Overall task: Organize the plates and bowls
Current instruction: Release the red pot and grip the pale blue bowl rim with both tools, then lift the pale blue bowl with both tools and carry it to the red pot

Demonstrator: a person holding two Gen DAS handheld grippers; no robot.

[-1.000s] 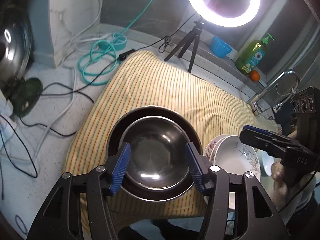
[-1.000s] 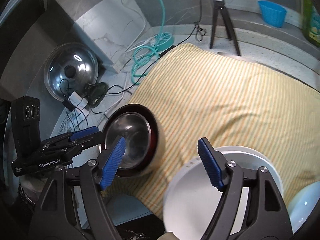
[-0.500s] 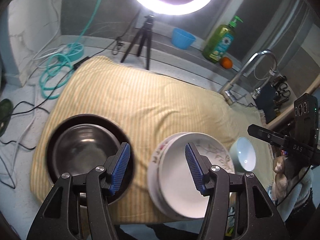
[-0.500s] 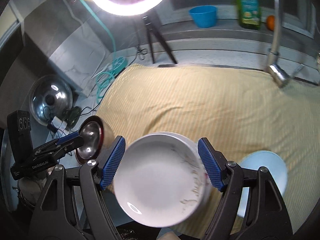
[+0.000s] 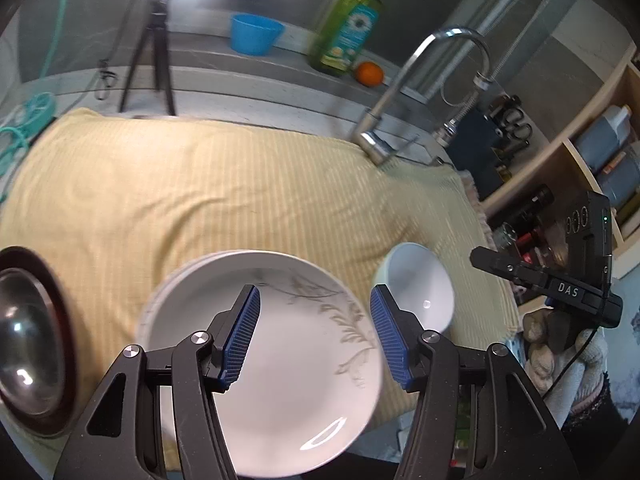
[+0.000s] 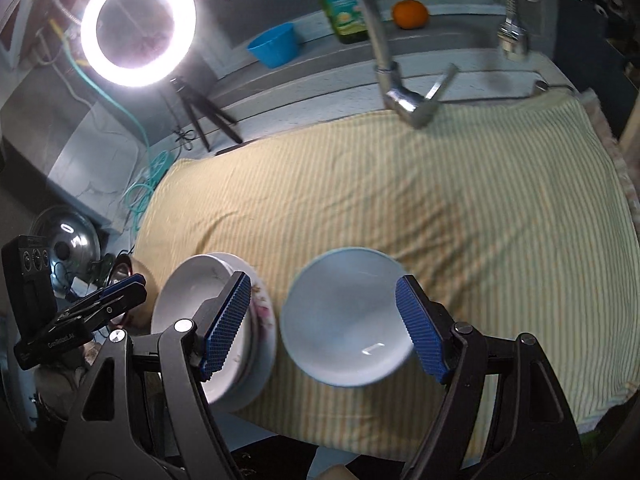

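Observation:
A stack of white plates (image 5: 280, 344) with a leaf pattern lies on the yellow striped cloth (image 5: 200, 184); it also shows in the right wrist view (image 6: 196, 300). A pale blue bowl (image 5: 420, 288) sits to its right, and fills the middle of the right wrist view (image 6: 344, 316). A steel bowl inside a dark bowl (image 5: 28, 340) sits at the left. My left gripper (image 5: 314, 336) is open above the plates. My right gripper (image 6: 324, 324) is open above the pale bowl.
A faucet (image 5: 404, 92) rises behind the cloth. On the ledge stand a blue cup (image 5: 256, 34), a green soap bottle (image 5: 348, 32) and an orange (image 5: 370, 74). A ring light on a tripod (image 6: 138, 26) stands at the back left. Shelves (image 5: 580, 152) are at the right.
Both grippers have swung to the right. The left one went from over the steel bowl to over the plates. The right one went from the plates to over the pale bowl.

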